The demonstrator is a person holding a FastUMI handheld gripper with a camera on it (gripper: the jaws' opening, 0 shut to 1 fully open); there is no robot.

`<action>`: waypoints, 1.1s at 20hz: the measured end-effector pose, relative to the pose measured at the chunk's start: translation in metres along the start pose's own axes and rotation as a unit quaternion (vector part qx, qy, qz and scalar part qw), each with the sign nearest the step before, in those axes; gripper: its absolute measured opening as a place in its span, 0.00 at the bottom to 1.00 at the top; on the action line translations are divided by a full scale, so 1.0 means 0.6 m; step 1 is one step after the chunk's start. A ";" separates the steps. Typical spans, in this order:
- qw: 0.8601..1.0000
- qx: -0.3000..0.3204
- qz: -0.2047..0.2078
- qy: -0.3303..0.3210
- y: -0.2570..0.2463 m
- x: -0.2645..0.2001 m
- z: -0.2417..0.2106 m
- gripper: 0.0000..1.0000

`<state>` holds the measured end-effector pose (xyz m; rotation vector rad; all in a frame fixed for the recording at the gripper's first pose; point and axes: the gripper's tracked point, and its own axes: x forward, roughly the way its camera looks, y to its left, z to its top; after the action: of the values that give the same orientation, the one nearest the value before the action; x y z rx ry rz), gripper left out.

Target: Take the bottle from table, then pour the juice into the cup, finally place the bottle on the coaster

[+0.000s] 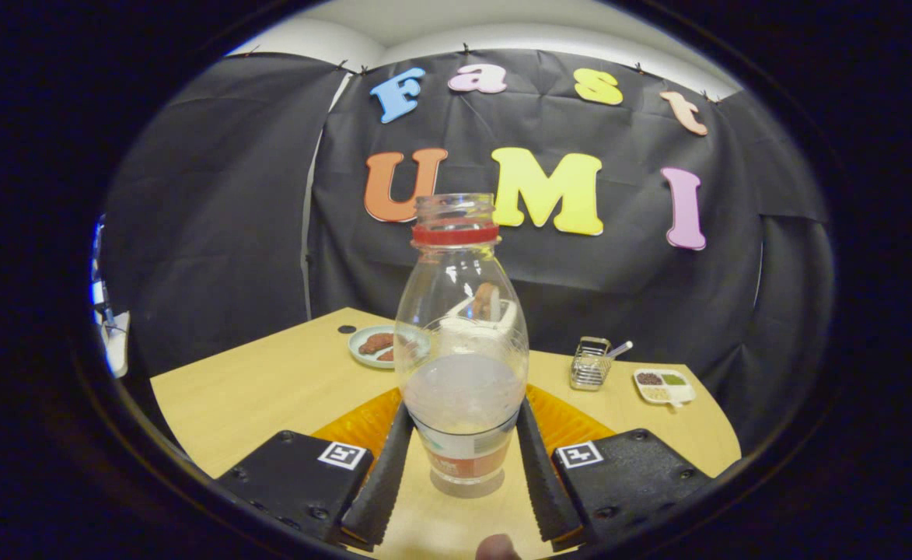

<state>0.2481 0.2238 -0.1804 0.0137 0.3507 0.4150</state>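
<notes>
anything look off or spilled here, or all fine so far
Nothing stands out. The bottle stands upright and uncapped between the gripper fingers, which flank its lower part; whether they press on it is unclear. No spill shows on the table. Plate, wire holder and divided dish sit tidy beyond.

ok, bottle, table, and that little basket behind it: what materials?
Bottle, upright between the gripper fingers: clear glossy plastic by the look; you see through it, highlights on the shoulder, cap off. Fingers flank it; contact unclear.
Table: light wood or wood-look laminate, matt, faint grain.
Basket: shiny metal wire, open mesh.
</notes>
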 end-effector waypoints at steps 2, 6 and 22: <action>1.000 0.005 -0.004 0.008 -0.001 0.031 -0.022 0.75; 1.000 0.001 -0.012 0.020 -0.011 0.070 -0.067 0.76; 0.999 0.018 -0.011 0.045 -0.026 0.092 -0.142 0.83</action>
<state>0.2731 0.2267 -0.2799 0.0259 0.4467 0.3893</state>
